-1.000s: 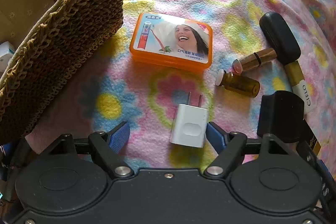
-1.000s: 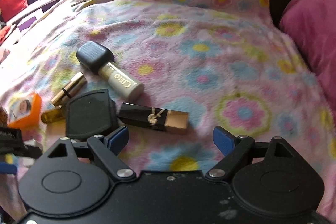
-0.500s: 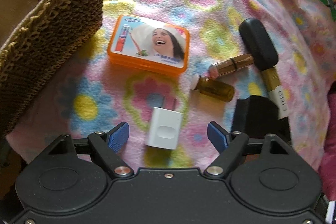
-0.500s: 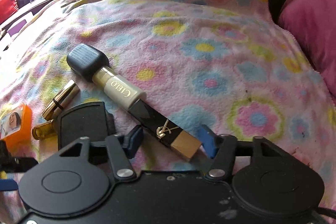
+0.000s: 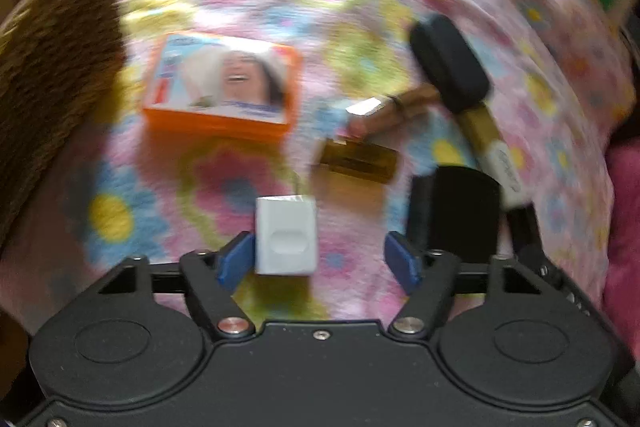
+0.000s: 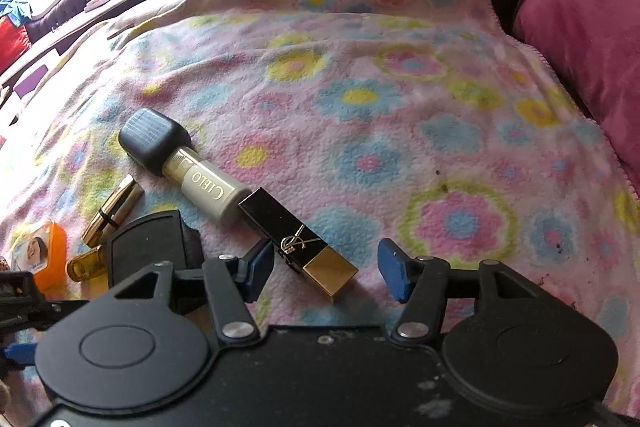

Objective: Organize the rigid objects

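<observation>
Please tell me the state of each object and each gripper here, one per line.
Left hand-held gripper: open around the charger.
White plastic wall charger: lying flat, beside one finger.
Right hand-held gripper: open around the lipstick.
Black and gold square lipstick tube: capped, lying flat.
Orange rectangular plastic box: closed.

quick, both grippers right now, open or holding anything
left gripper: open, white charger between its fingers, not clamped.
right gripper: open, black and gold lipstick between its fingers, not clamped.
</observation>
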{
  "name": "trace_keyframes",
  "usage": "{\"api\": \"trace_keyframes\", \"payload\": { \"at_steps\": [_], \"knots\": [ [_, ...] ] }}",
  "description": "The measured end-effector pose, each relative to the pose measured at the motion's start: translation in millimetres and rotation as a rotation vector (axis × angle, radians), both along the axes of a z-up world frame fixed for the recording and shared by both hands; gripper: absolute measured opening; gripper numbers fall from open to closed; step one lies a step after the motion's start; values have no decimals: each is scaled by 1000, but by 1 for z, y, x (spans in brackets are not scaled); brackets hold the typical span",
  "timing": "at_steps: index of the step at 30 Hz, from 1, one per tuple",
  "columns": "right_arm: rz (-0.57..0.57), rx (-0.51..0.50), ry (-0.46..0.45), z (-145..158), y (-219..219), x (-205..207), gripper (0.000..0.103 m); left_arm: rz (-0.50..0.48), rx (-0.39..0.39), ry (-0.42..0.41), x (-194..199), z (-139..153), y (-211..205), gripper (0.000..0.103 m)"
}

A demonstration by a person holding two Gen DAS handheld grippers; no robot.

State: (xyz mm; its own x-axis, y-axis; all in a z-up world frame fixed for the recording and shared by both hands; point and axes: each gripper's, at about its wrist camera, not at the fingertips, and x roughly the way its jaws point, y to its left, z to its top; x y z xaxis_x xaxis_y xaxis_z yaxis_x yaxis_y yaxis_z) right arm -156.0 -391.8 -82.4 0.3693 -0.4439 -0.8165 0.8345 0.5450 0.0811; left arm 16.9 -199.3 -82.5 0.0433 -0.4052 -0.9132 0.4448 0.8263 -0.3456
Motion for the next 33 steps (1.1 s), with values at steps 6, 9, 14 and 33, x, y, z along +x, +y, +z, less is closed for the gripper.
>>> {"api": "trace_keyframes", "payload": {
  "at_steps": [6,9,14,33],
  "knots": [
    [-69,-58,4,9,-12,-13,60,-172,-145,82,-21,8,-20,63],
    [-95,-49,-12,12,-22,-21,60,-143,-110,4,-18,15,-17,64],
    [-98,-25,-32,14,-23,-27,61,-36,-48,-65,0,15,-1,64],
    [55,33,-29,5,48,43,97,49,-49,-102,20,20,16,76]
  ]
}}
